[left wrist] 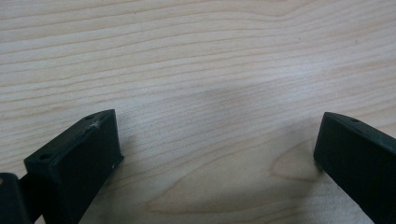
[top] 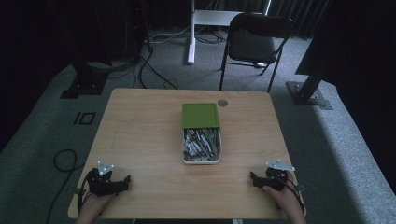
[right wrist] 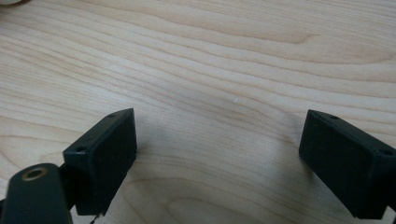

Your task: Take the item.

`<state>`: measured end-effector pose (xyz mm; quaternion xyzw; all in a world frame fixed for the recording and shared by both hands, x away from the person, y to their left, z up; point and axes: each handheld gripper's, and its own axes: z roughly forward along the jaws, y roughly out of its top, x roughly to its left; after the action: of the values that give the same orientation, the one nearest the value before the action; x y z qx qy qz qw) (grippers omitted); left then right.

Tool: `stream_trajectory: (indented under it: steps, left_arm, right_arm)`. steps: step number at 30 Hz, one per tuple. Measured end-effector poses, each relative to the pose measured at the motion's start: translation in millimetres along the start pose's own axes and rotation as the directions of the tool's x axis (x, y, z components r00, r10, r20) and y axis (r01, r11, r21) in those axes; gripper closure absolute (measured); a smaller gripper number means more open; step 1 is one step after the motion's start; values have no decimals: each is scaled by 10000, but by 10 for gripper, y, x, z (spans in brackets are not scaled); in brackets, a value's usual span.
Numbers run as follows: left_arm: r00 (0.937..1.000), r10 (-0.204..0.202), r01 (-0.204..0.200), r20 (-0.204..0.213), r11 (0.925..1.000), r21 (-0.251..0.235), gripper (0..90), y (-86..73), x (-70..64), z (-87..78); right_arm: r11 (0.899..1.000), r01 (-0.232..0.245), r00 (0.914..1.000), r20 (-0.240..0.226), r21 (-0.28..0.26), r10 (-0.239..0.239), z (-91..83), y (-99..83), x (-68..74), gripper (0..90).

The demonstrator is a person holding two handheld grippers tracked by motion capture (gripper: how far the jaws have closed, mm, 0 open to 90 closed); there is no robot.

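Note:
A white box [top: 201, 160] holding several small packets rests in the middle of the wooden table [top: 140, 126]. Its green lid [top: 201, 115] is slid back over the far half. My left gripper [top: 125, 180] lies on the table near the front left corner, held by a hand, jaws pointing right. In the left gripper view that same gripper [left wrist: 217, 140] is open over bare wood. My right gripper [top: 252, 178] lies near the front right corner, jaws pointing left. The right gripper view has this gripper [right wrist: 217, 140] open too, nothing between its fingers.
A small round grommet [top: 222, 102] sits at the table's far edge. Beyond the table stand a black folding chair [top: 254, 42], a white post [top: 191, 32], cables on the grey carpet [top: 154, 70] and dark stand bases at both sides.

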<state>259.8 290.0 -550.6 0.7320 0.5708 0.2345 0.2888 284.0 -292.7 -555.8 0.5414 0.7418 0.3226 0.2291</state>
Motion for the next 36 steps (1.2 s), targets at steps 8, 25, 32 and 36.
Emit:
stream_trajectory:
  steps: [8, 25, 32, 36]
  left_arm:
    - [10000, -14, 14, -2, 10000, -6, 13, -1, 0, 0]
    - [9999, -103, 104, -135, 9999, 15, 13, -9, 4, -8]
    - [9999, -89, 89, -105, 10000, 1, 13, -10, 6, -8]
    - [9999, -87, 87, -103, 10000, 0, 13, -11, 7, -8]
  right_arm:
    - [10000, 4, 10000, 5, -1, -4, 2, 3, -1, 110]
    - [10000, -58, 10000, 51, -2, 58, -9, -9, -3, 110]
    - [10000, -53, 10000, 48, -8, 53, -9, -9, -3, 110]
    - [9999, -114, 9999, 121, -1, 114, -9, -6, 3, 111]
